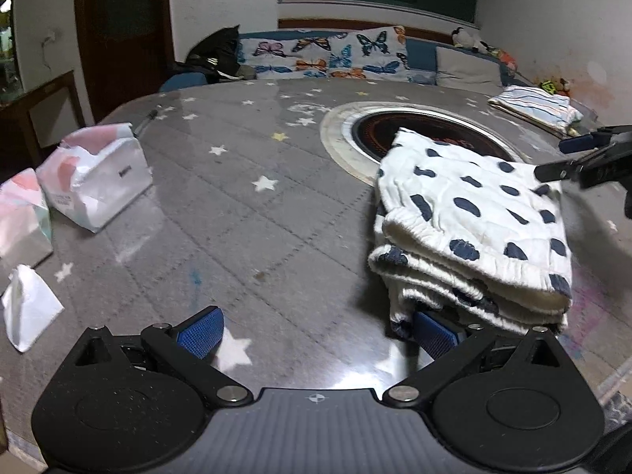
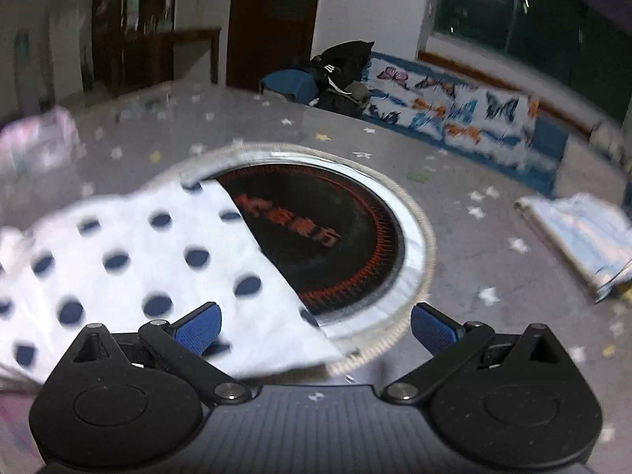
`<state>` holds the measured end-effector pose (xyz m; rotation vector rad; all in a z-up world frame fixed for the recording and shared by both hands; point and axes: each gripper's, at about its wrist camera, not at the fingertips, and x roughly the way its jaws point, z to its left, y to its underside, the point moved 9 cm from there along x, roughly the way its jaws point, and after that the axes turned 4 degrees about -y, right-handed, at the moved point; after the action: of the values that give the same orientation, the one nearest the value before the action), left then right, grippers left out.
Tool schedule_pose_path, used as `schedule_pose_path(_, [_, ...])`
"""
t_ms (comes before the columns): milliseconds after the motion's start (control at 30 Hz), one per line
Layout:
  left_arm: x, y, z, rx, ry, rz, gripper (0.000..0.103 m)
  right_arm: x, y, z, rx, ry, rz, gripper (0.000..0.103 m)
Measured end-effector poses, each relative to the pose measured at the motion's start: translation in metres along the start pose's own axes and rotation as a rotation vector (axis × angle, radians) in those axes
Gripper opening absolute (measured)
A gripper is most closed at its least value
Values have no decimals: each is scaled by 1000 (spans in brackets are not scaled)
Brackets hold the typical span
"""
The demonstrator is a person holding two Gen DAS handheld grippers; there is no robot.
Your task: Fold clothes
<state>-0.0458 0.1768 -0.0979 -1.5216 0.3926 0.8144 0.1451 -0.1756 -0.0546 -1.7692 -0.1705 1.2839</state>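
Note:
A folded white garment with dark blue spots (image 1: 474, 229) lies on the grey star-patterned table cover (image 1: 237, 205), partly over a round inset cooktop (image 1: 379, 130). My left gripper (image 1: 318, 333) is open just above the table. Its right pad (image 1: 434, 333) sits at the near bottom edge of the folded stack, and its left pad is over bare table. In the blurred right wrist view, my right gripper (image 2: 316, 331) is open above the spotted garment (image 2: 138, 260), with its left finger over the cloth. The right gripper (image 1: 565, 158) also shows at the garment's far right corner.
Soft tissue packs (image 1: 94, 173) and a crumpled white tissue (image 1: 27, 308) lie at the left. A folded striped cloth (image 1: 533, 108) rests at the far right (image 2: 584, 237). The cooktop (image 2: 335, 245) is dark with red markings. A sofa with butterfly cushions (image 1: 328, 55) stands behind.

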Motion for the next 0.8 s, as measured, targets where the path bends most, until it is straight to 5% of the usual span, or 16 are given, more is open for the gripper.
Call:
schedule_pose_path(167, [8,-7,12,-27,-43,-6,103,12,1,1,140,-181,11,103])
schedule_pose_path(400, [20,-16,26,-41,-74,-12,103,19,12,15,210,-324,53,97])
schedule_pose_path(667, [30,-25,39,-5,-124,-23,103,-12,34,38,156,-361,89,92])
schedule_pose_path(800, [35,-31,53,-29,-155,-16,103,-27,44,44,84,-307,105,92])
